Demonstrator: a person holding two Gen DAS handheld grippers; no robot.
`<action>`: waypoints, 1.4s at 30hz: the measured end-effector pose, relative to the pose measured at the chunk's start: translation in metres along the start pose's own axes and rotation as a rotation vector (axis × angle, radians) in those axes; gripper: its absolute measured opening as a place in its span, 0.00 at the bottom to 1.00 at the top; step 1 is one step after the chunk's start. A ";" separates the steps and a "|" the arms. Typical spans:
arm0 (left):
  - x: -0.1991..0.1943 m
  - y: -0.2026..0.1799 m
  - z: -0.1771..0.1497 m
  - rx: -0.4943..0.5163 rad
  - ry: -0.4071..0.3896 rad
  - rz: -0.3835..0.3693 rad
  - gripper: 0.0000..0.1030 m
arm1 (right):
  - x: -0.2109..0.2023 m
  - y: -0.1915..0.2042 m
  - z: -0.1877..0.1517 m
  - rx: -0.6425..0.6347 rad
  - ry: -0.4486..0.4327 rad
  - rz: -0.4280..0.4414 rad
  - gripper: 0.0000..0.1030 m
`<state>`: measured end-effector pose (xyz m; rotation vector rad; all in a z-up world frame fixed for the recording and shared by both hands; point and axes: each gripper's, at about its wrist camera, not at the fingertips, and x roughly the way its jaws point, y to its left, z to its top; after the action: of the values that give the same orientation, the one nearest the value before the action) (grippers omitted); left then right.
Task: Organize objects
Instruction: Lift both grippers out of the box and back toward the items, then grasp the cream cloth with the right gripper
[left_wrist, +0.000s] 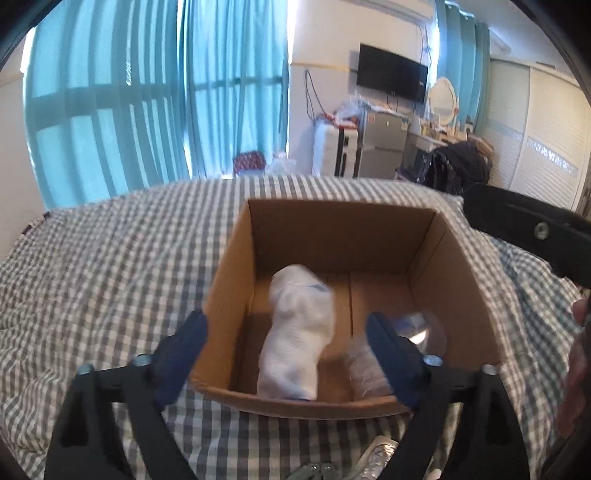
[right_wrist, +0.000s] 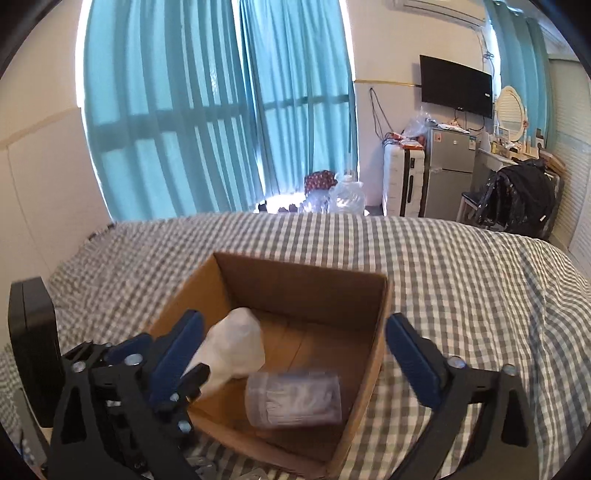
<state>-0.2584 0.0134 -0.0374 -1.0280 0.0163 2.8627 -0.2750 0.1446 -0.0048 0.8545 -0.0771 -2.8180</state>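
An open cardboard box sits on the checked bed; it also shows in the right wrist view. Inside it a white wrapped bundle appears motion-blurred, next to a clear plastic jar lying on its side. In the right wrist view the bundle and the jar both look blurred. My left gripper is open above the box's near edge, empty. My right gripper is open over the box, empty. The left gripper's body shows at the right view's lower left.
The checked bedspread spreads all around the box. Shiny packets lie on the bed near the box's front. Blue curtains, a small fridge, a TV and a chair with dark clothes stand beyond the bed.
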 end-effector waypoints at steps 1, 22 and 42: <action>-0.009 -0.001 0.002 0.002 -0.008 0.009 0.94 | -0.008 0.001 0.002 -0.003 -0.009 -0.001 1.00; -0.213 -0.002 -0.068 0.015 -0.087 0.105 1.00 | -0.248 0.047 -0.055 -0.121 -0.118 -0.083 1.00; -0.168 -0.008 -0.228 0.047 0.144 0.153 1.00 | -0.186 0.074 -0.235 -0.162 0.178 -0.032 1.00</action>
<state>0.0161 -0.0038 -0.1063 -1.2741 0.1796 2.8977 0.0195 0.1111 -0.0908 1.0700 0.1889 -2.7170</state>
